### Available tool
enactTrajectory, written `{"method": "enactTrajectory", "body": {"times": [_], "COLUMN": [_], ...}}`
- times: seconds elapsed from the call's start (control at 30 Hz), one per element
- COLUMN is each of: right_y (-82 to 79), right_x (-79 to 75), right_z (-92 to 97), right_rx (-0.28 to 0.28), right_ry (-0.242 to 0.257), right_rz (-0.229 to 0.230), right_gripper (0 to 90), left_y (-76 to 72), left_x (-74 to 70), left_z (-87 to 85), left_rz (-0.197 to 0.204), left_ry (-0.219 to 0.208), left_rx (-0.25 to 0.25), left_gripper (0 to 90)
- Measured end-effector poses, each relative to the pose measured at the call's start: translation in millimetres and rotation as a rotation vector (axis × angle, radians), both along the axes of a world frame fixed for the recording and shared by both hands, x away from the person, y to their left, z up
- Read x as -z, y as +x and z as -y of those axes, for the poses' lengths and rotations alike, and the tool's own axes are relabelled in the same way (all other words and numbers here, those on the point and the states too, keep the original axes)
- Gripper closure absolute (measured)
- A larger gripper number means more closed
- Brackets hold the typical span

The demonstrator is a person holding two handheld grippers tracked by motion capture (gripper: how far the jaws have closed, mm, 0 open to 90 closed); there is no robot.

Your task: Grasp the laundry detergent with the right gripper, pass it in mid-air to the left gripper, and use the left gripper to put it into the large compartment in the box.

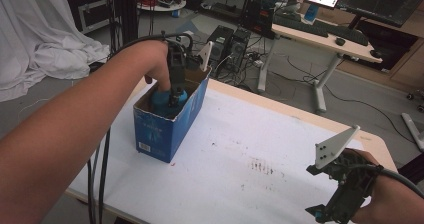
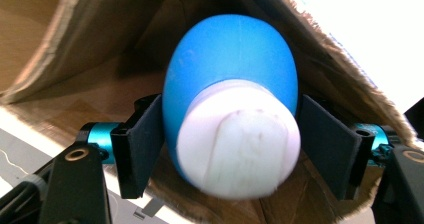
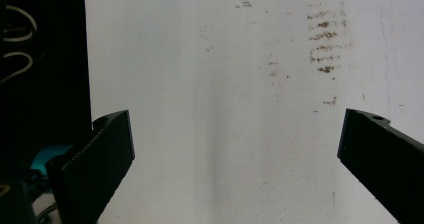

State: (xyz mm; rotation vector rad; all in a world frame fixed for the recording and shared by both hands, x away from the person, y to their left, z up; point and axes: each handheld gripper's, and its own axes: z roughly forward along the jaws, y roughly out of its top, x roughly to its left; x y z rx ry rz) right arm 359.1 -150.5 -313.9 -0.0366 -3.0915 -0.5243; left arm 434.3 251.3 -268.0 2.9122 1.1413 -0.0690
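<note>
Cardboard walls of a blue box (image 1: pixel 167 126) stand near the far left corner of the white surface (image 1: pixel 260 134), its top flaps open. The left gripper (image 1: pixel 175 91) reaches down into the box from above, and its fingers (image 2: pixel 142 144) are clamped on either side of a blue bottle (image 2: pixel 232 79) with a white cap (image 2: pixel 239 139). In the left gripper view the bottle sits between the two black fingers with its cap end toward the camera, the brown inside of the box behind and around it. In the high view the blue of the bottle shows just inside the box's open top, under the person's hand.

The right gripper (image 1: pixel 340 184) is well apart from the box, at the near right corner of the surface. Its fingers (image 3: pixel 102 159) are spread wide with nothing between them, over bare white surface. A patch of brown smudges (image 3: pixel 325 39) marks the surface ahead of them, and shows in the high view between the box and the right gripper.
</note>
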Motion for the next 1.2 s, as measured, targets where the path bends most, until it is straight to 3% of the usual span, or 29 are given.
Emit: {"method": "enactTrajectory", "body": {"times": [0.2, 0.4, 0.57, 0.9, 1.0, 1.07, 1.13, 1.2], "right_y": [0.6, 4.3, 9.3, 20.3, 23.3, 26.1, 28.6, 30.9], "right_x": [-1.0, -3.1, -9.3, -22.2, -25.3, -25.6, -25.4, -24.9], "right_z": [1.8, 3.4, 5.0, 10.5, 11.3, 11.1, 10.2, 9.7], "right_rx": [0.009, 0.008, 0.011, 0.018, 0.025, 0.026, 0.030, 0.026], "right_ry": [-0.002, -0.016, -0.022, -0.045, -0.067, -0.098, -0.126, -0.137], "right_rz": [-0.005, 0.002, 0.009, 0.004, 0.010, 0.016, 0.015, 0.015], "right_gripper": [0.9, 0.9, 0.9, 0.9, 0.9, 0.9, 0.9, 0.9], "left_y": [-2.4, -7.3, -14.1, -32.1, -36.7, -39.4, -40.8, -44.2], "left_x": [-12.2, -34.5, -52.9, -77.4, -78.5, -76.6, -74.8, -69.5], "left_z": [0.3, 1.0, 7.3, 42.8, 57.1, 66.9, 71.9, 87.2], "left_rz": [0.012, 0.028, 0.039, 0.045, 0.051, 0.041, 0.034, 0.025], "left_ry": [-0.012, -0.006, -0.026, -0.035, -0.049, -0.041, -0.036, -0.017], "left_rx": [0.002, 0.008, 0.038, 0.235, 0.293, 0.338, 0.351, 0.408], "left_gripper": [22.8, 18.7, 15.5, 10.0, 9.9, 9.9, 8.8, 6.8]}}
